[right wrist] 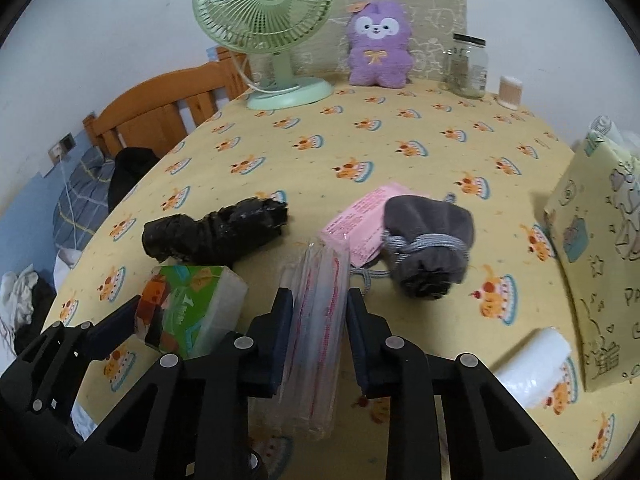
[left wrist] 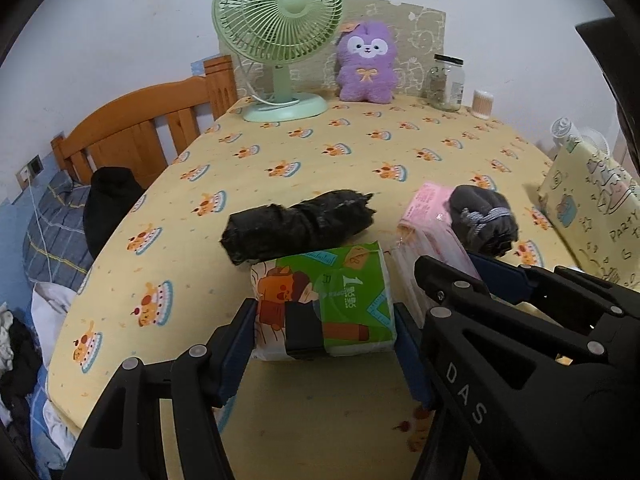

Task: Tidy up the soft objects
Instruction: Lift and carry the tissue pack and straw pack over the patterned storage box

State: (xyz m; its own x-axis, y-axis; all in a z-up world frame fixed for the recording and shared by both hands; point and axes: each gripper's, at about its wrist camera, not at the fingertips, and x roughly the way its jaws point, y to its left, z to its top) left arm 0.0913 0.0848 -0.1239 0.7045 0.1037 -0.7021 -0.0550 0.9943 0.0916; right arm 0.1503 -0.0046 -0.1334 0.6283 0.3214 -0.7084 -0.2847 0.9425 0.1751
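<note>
Left wrist view gives us, from the left, the left hand-held gripper [left wrist: 326, 344] pinching the green tissue pack [left wrist: 324, 300] on the yellow worktop [left wrist: 360, 152], a black bundle [left wrist: 298, 224] just behind it. Rightward, the right hand-held gripper [right wrist: 320, 336] clamps the clear-wrapped pink pack [right wrist: 320, 320] standing on edge; we see a grey drawstring pouch [right wrist: 430, 240] beyond, resting on a pink packet [right wrist: 360, 216]
</note>
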